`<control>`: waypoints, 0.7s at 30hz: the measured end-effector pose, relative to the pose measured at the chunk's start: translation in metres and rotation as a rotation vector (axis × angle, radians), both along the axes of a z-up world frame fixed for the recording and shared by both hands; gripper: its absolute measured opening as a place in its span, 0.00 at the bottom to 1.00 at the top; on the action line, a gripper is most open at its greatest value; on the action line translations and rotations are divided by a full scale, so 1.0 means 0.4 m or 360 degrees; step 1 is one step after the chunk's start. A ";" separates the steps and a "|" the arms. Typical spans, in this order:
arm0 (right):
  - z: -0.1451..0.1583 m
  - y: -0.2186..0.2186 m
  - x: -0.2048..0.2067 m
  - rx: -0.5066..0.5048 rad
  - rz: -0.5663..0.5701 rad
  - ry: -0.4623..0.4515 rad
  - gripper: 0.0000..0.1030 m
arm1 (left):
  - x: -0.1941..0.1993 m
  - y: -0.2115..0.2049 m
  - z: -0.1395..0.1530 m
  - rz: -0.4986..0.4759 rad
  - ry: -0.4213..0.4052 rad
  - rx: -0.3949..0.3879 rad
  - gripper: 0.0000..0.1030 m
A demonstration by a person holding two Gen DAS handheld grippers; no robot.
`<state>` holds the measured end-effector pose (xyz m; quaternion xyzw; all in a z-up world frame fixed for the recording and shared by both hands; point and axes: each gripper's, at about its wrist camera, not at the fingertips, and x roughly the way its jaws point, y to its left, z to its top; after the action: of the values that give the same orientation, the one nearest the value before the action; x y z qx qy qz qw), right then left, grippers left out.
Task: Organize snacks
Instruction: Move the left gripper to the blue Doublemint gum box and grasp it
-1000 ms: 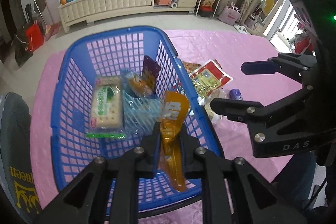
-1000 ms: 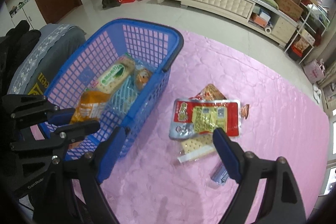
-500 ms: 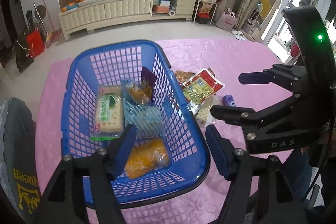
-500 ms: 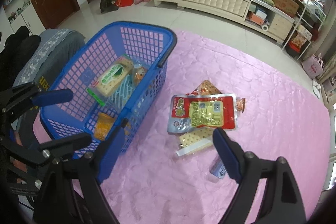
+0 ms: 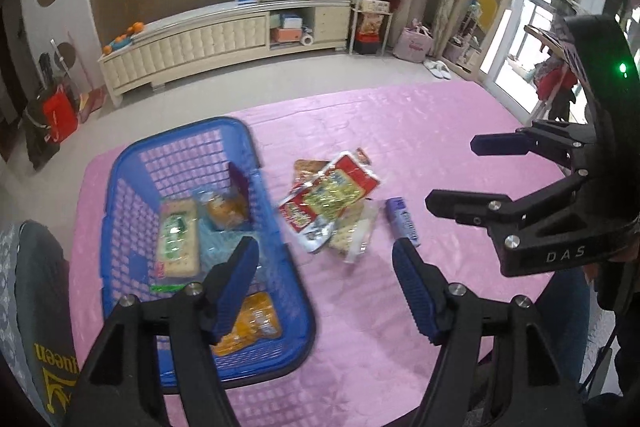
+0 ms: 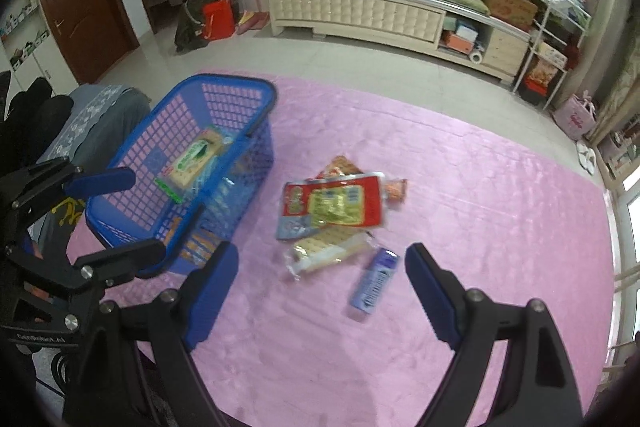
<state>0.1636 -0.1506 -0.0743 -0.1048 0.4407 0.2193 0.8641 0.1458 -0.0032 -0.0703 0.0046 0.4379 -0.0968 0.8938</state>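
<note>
A blue mesh basket (image 5: 280, 351) (image 6: 256, 95) stands on the pink tablecloth at the left. It holds a green-and-cream cracker pack (image 5: 178, 241) (image 6: 196, 157), an orange snack packet (image 5: 252, 323) and a few smaller packets. To its right lie a red-and-yellow snack bag (image 5: 332, 191) (image 6: 334, 203), a clear cracker pack (image 6: 328, 253) and a small purple packet (image 5: 402, 223) (image 6: 374, 283). My left gripper (image 5: 326, 291) is open and empty above the basket's right rim. My right gripper (image 6: 320, 291) is open and empty above the loose snacks.
The pink tablecloth (image 6: 480, 195) covers the table. A grey cushion (image 5: 36, 307) lies beside the basket at the left edge. A cream TV cabinet (image 6: 360, 15) and shelves stand across the tiled floor beyond.
My left gripper opened and dropped the orange packet into the basket, then pulled back and swung right. My right gripper stayed open and rose slightly over the loose snacks.
</note>
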 end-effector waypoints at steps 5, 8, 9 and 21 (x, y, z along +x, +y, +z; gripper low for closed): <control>-0.009 -0.084 0.007 0.0019 -0.0075 0.0014 0.86 | 0.028 -0.086 -0.013 -0.0083 0.0023 0.0029 0.66; -0.025 -0.131 0.013 0.0024 -0.0111 0.0035 0.86 | 0.047 -0.130 -0.024 -0.0118 0.0040 0.0034 0.66; -0.031 -0.145 0.015 0.0022 -0.0120 0.0043 0.86 | 0.055 -0.148 -0.031 -0.0128 0.0049 0.0035 0.66; -0.142 -0.300 0.061 0.0024 -0.0236 0.0139 0.86 | 0.169 -0.304 -0.158 -0.0166 0.0233 0.0046 0.66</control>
<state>0.1879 -0.2705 -0.1311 -0.0557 0.4829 0.1623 0.8587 0.2133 -0.1247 -0.1334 0.0333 0.5026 -0.1371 0.8530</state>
